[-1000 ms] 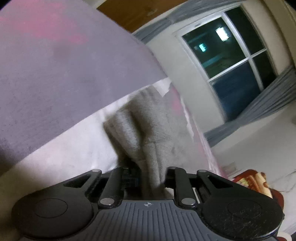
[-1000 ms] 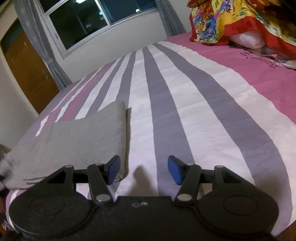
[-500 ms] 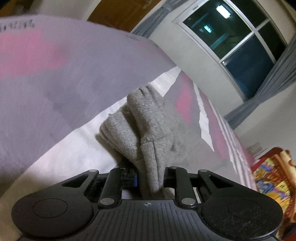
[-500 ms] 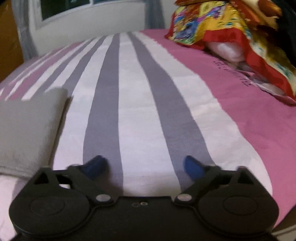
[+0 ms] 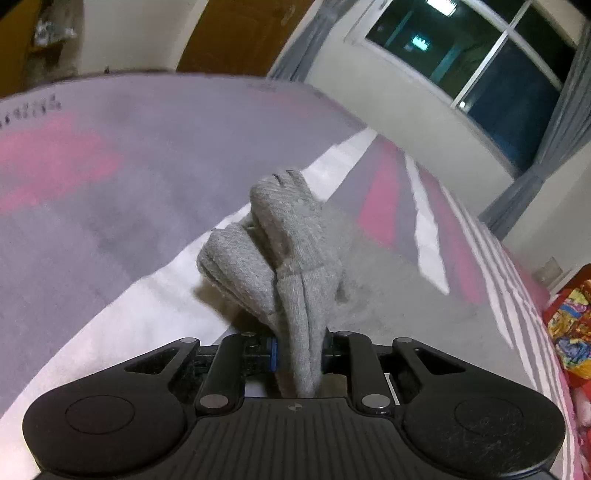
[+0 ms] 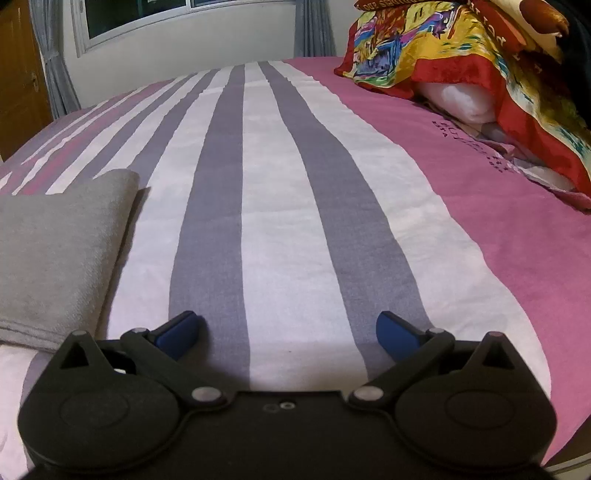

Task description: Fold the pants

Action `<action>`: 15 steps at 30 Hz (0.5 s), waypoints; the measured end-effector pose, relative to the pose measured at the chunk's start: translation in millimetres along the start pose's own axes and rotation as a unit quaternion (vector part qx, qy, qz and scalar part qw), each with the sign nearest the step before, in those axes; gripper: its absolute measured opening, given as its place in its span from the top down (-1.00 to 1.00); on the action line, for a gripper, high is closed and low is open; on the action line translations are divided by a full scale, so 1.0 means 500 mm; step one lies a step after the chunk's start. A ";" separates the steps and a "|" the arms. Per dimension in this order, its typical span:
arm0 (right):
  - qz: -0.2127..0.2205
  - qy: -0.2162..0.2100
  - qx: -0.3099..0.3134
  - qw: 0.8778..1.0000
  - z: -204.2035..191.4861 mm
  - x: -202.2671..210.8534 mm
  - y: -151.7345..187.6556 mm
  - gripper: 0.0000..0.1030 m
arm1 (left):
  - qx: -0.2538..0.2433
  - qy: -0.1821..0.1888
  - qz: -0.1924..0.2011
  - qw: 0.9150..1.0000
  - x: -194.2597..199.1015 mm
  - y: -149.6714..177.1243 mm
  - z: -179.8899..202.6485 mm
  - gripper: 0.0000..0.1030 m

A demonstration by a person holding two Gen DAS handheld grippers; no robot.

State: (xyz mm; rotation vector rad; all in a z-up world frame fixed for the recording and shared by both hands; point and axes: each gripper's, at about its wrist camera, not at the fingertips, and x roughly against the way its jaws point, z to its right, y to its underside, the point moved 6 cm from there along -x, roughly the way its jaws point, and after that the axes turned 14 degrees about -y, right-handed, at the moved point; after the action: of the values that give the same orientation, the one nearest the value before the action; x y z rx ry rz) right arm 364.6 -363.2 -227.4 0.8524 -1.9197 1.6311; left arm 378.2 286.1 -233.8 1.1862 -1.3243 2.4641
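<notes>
— Since a second ago the right gripper [image 6: 288, 334] has swung away from the grey cloth and its jaws have just been opening; they now stand wide apart with nothing between them. What about the other one?

— Over the same second the left gripper [image 5: 299, 349] has come up off the bed with its catch. Its jaws are clamped tight on a bunched fold of the grey pants [image 5: 291, 258], and the fabric rises in front of the camera in two rounded lumps, more of it clear of the sheet than before.

— Start at the right tongs, then. What lies under them?

— Blue pads [image 6: 181, 330] hang over the striped bedsheet [image 6: 258, 229], above a white band between two grey bands. Just left of them sits the rest of the pants [image 6: 55, 254], lying flat on the bed in a folded slab, its near edge beside the left finger but not touching it.

— And further out on that side?

— Pink sheet to the right, then a bright red and yellow blanket [image 6: 443, 51] heaped over a white pillow [image 6: 458, 99] at the far right. A window [image 6: 140, 14] with grey curtains [image 6: 55, 74] runs along the far wall.

— From the left camera?

— Beyond the held cloth, the grey fabric trails down to the right onto the sheet [image 5: 110, 206]. A brown door [image 5: 236, 37] stands behind the bed, and the dark window [image 5: 480, 62] is upper right.
</notes>
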 end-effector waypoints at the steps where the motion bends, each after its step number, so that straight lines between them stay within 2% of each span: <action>1: 0.000 0.001 -0.001 1.000 0.000 0.000 0.000 -0.99 | 0.003 0.005 0.008 1.000 0.012 -0.003 0.002 0.66; 3: 0.000 0.004 0.001 1.000 -0.002 -0.002 -0.001 -0.99 | -0.005 0.026 0.026 0.999 0.043 -0.017 0.024 0.66; 5: 0.000 0.003 0.001 1.000 -0.001 -0.001 0.000 -0.99 | -0.040 0.038 0.046 0.997 0.078 -0.036 0.066 0.67; 8: 0.003 -0.001 -0.006 1.000 0.002 0.001 0.000 -0.99 | -0.101 0.065 0.074 0.990 0.128 -0.062 0.159 0.67; 12: 0.007 -0.005 -0.007 1.000 0.003 0.005 0.001 -0.99 | -0.178 0.106 0.094 0.974 0.180 -0.062 0.311 0.67; 15: 0.010 -0.011 -0.010 1.000 0.007 0.008 0.000 -0.99 | -0.240 0.137 0.104 0.955 0.210 -0.026 0.429 0.67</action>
State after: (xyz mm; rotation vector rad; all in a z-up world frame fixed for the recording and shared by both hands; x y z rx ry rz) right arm 362.0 -367.3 -225.2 0.8490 -1.9617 1.6171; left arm 436.9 107.6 -86.2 0.5963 -1.8843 2.1289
